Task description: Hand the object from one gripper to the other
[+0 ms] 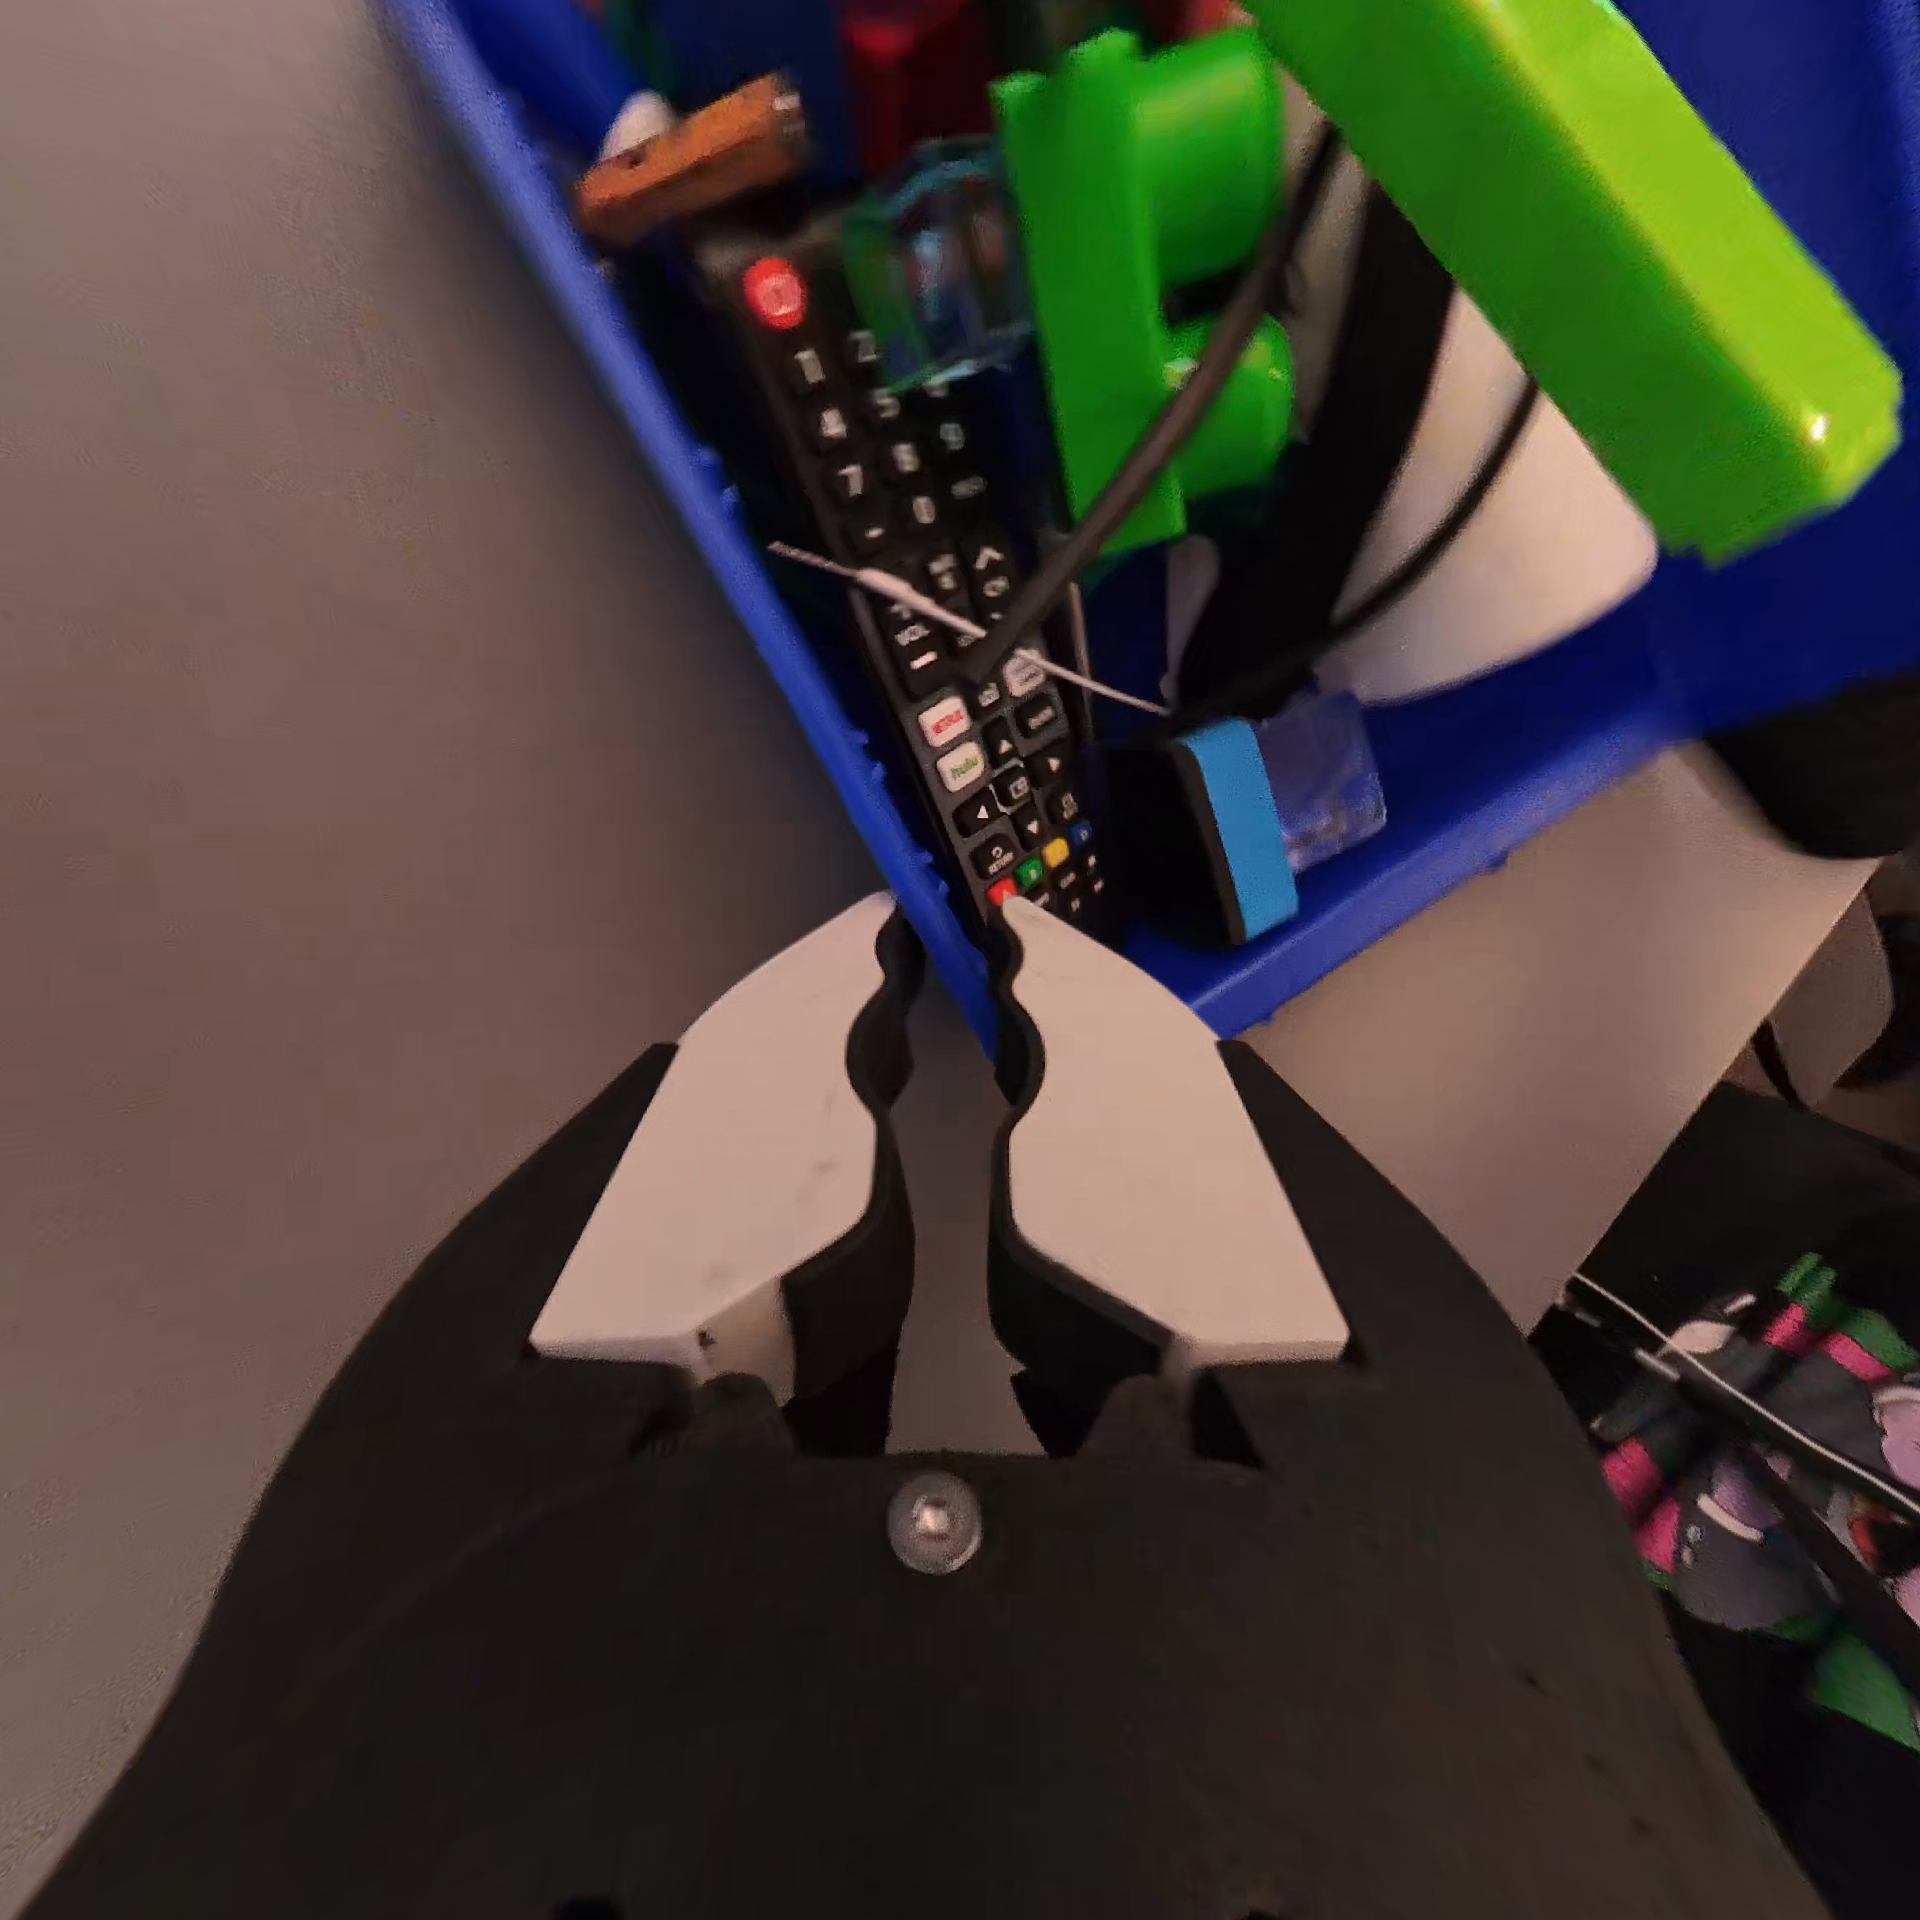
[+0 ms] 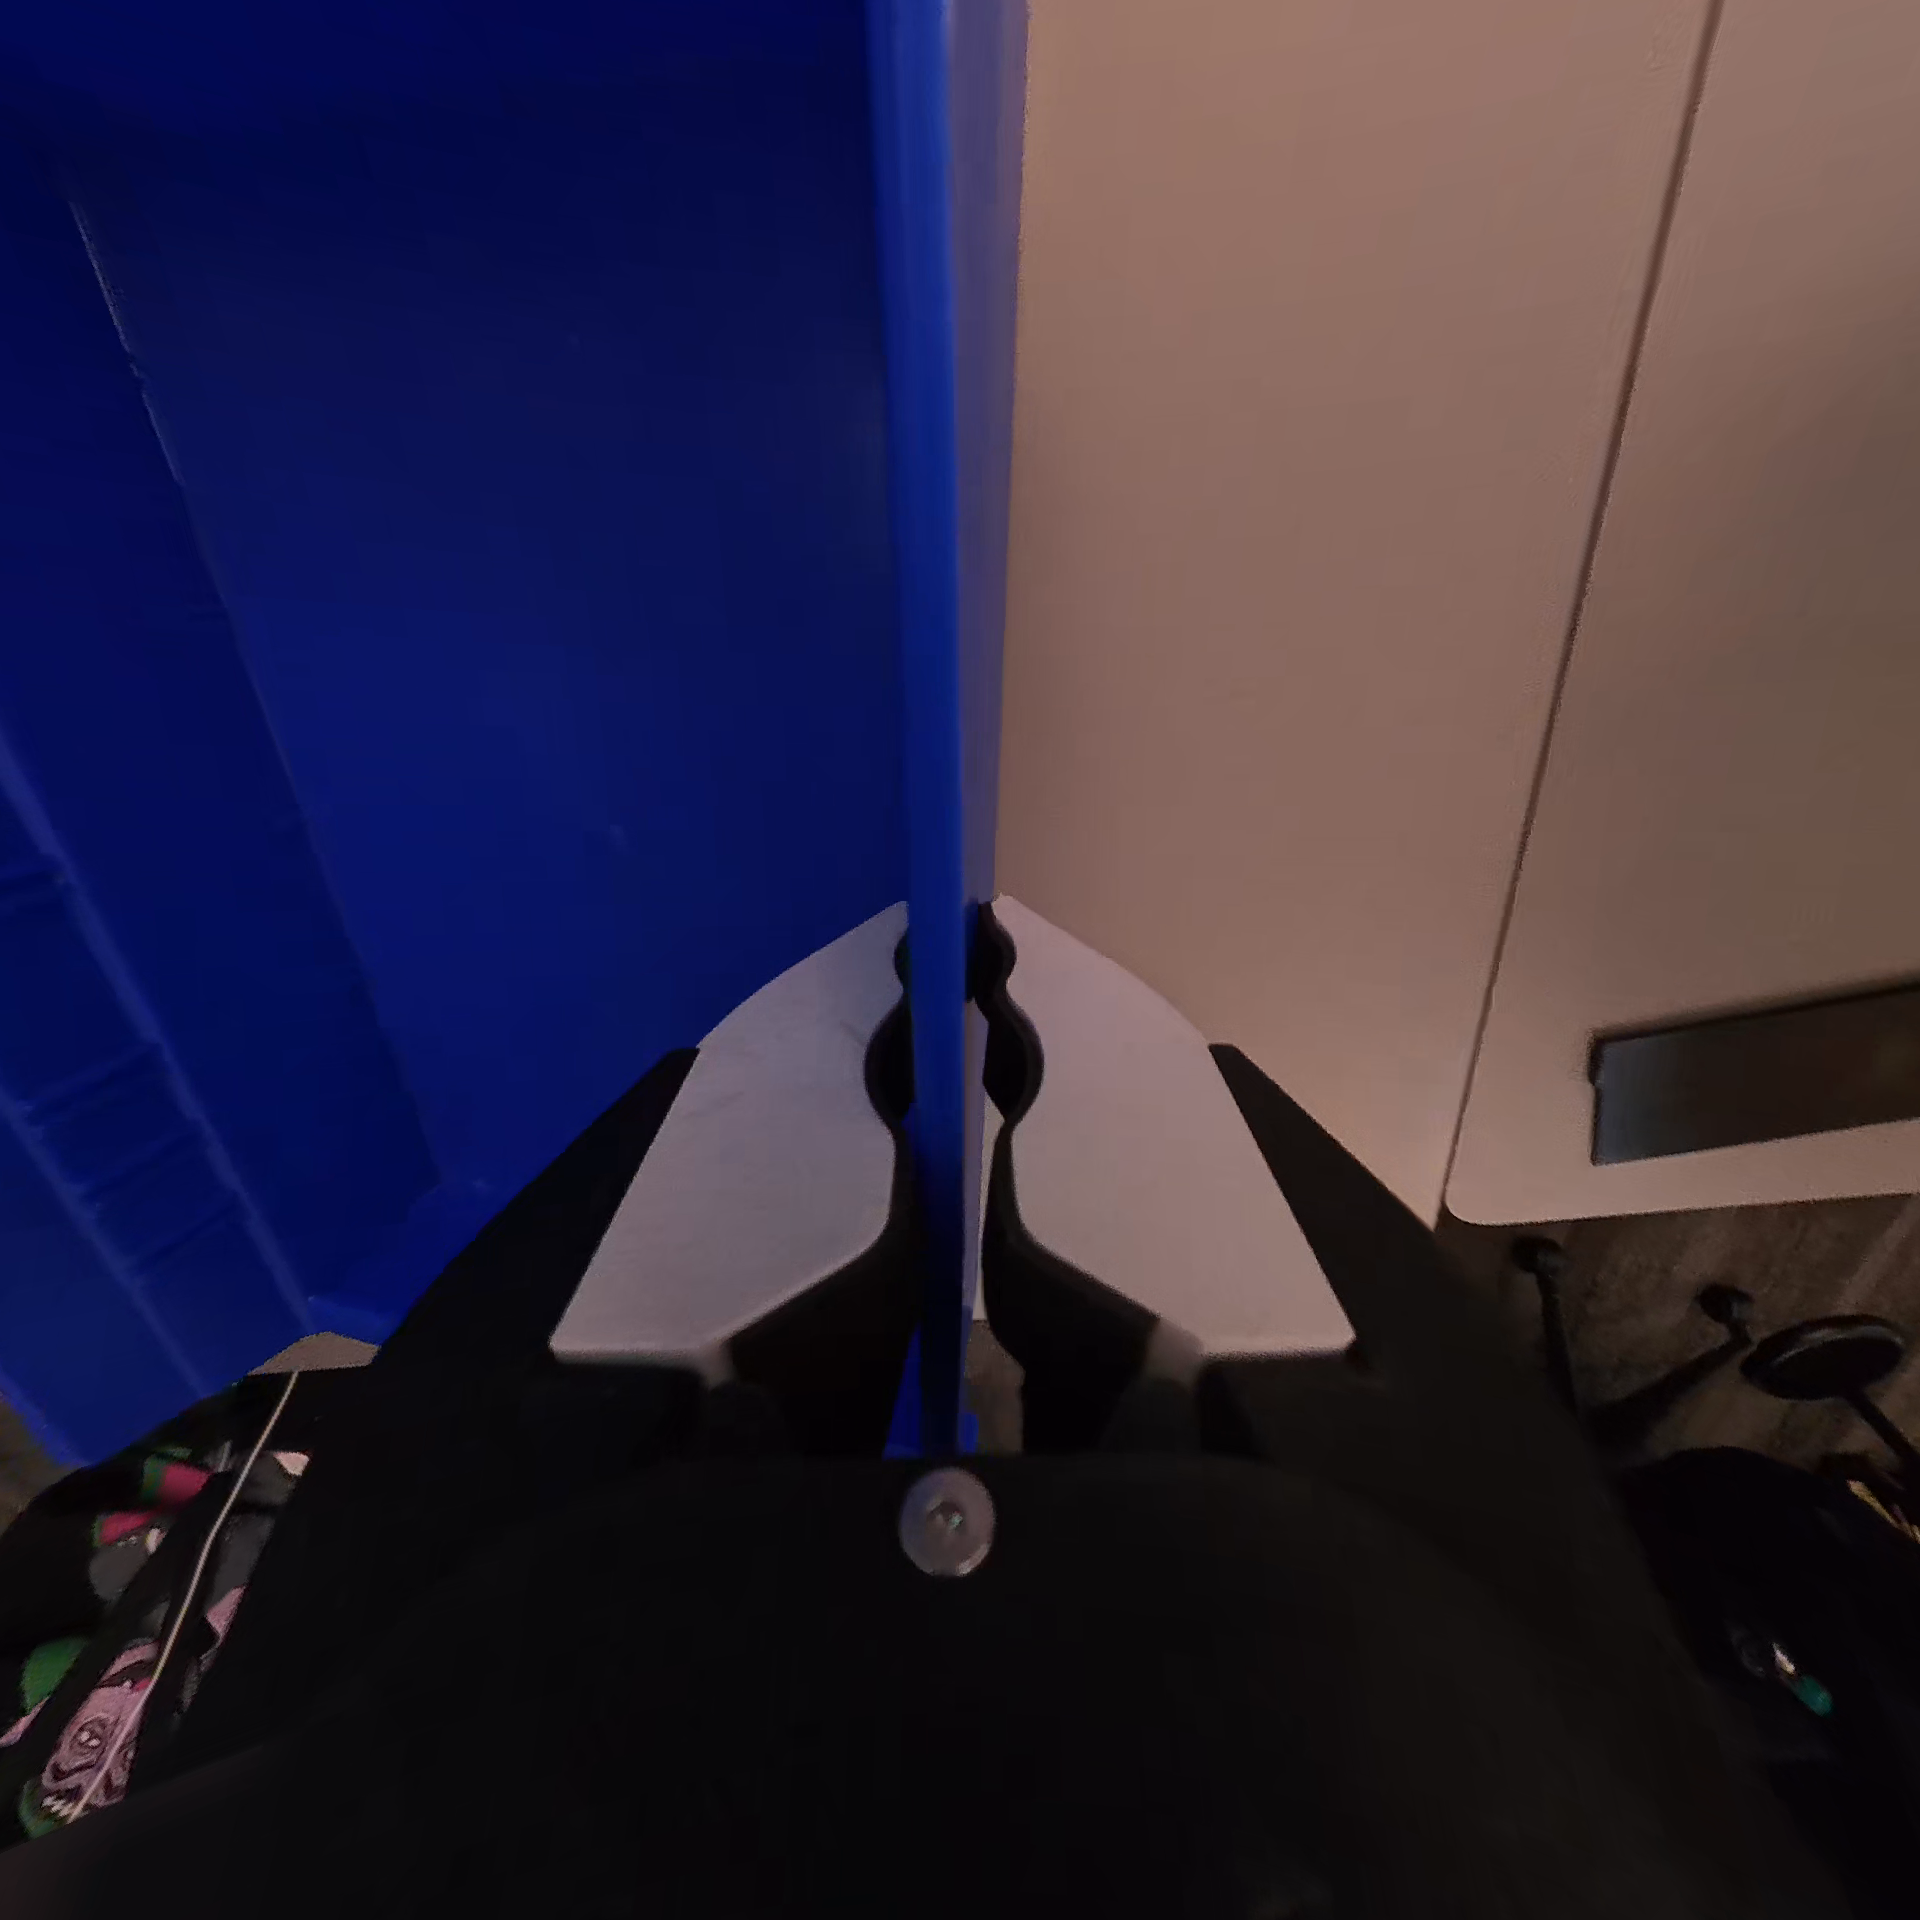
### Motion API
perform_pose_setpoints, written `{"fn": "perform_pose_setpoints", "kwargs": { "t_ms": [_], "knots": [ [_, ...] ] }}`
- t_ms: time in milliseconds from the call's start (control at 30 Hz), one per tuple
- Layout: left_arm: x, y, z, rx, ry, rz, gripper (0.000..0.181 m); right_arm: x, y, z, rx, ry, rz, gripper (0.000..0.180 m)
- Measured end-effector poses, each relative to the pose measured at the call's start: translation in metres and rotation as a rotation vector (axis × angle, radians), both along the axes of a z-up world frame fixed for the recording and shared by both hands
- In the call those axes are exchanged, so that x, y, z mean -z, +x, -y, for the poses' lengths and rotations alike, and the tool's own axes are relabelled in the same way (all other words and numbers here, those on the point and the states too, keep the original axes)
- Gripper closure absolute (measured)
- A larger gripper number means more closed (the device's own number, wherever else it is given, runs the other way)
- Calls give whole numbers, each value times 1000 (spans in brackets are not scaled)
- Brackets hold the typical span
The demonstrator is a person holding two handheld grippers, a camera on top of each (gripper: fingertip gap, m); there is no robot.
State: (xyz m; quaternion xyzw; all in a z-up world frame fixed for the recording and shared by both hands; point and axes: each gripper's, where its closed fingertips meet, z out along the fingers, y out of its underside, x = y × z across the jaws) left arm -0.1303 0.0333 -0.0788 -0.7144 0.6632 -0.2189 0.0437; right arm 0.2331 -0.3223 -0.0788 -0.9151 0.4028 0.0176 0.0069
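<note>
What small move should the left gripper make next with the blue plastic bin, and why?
Probably close the left gripper on the blue plastic bin: its fingers straddle the bin's wall with a gap showing, while the right gripper seems clamped on its rim.

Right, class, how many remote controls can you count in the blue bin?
1. The black remote control lies along a wall of the blue bin, its lower end just ahead of the left gripper. The clutter in the bin may hide others.
</note>
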Motion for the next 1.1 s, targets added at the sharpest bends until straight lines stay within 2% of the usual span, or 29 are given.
{"fn": "perform_pose_setpoints", "kwargs": {
  "t_ms": [200,400,567,667,767,900,1000,1100],
  "knots": [
    [-1,-53,-99,-228,87,20,177,4,-19,-45,-29,110,-43,171],
    [-3,-122,-152,-379,-7,38,175,24,-29,-86,-56,162,-59,171],
    [-5,-191,-194,-615,-36,46,175,38,-28,-101,-31,171,-68,171],
    [-6,-231,-207,-715,7,0,175,41,-16,-104,-28,167,-8,171],
    [-6,-255,-207,-739,42,-42,177,44,-12,-100,-6,166,-20,171],
    [-6,-260,-204,-793,-53,7,175,50,-6,-92,21,168,-31,172],
    [-6,-261,-203,-776,-49,12,174,50,-2,-94,-54,193,10,172],
    [-6,-262,-202,-778,-34,-5,175,50,-1,-94,-40,177,35,172]
  ]
}}
